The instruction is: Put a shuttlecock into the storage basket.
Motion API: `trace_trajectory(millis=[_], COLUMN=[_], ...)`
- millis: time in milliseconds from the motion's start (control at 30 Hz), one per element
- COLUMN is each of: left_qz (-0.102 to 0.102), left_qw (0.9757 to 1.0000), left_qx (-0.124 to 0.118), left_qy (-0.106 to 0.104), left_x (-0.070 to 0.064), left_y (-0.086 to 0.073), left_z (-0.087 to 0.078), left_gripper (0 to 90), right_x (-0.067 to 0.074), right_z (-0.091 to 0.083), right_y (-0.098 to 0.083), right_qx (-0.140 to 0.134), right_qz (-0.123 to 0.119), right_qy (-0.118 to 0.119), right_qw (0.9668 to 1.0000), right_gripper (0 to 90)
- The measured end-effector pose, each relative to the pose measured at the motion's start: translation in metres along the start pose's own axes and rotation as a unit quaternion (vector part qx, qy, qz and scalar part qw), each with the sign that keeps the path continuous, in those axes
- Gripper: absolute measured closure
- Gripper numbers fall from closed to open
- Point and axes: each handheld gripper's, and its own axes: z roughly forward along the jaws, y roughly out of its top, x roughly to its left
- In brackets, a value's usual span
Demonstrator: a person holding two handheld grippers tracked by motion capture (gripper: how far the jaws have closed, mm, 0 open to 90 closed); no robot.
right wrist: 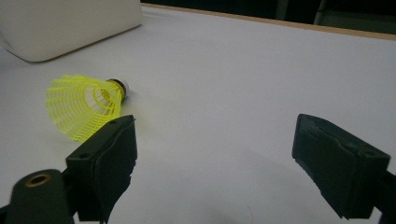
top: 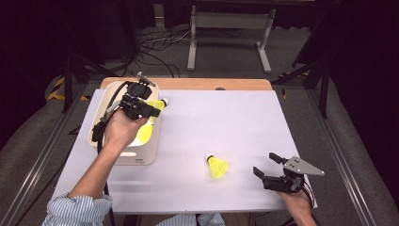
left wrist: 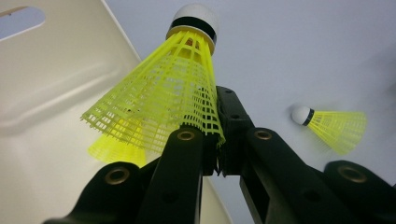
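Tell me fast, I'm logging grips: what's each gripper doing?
Left gripper: shut on a yellow shuttlecock, above the white bin.
Right gripper: open, holding nothing.

This looked like a lab or test room rigged for recording. The work surface was a wooden-edged table (top: 188, 84) under a plain white sheet (top: 226, 127), ringed left and right by metal floor rails (top: 33, 169). On the far side, loose black cables (top: 155, 52) sprawled over grey carpet beside the white metal legs of a stand (top: 230, 33). Yellow-and-black hazard tape (top: 59, 89) marked the floor at far left, and dark curtains closed it all in.
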Motion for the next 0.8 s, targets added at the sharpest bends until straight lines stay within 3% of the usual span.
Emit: trace_trajectory(millis=[800], left_qz=[-0.032], left_qw=[0.9994], left_qx=[-0.004], left_qy=[0.014], left_x=[0.022], left_y=[-0.006], left_z=[0.000], left_gripper=[88.1], right_x=[0.000], right_z=[0.000], right_y=[0.000], right_qx=[0.001], right_qz=[0.000], right_qy=[0.000], right_qw=[1.0000], right_gripper=[14.6])
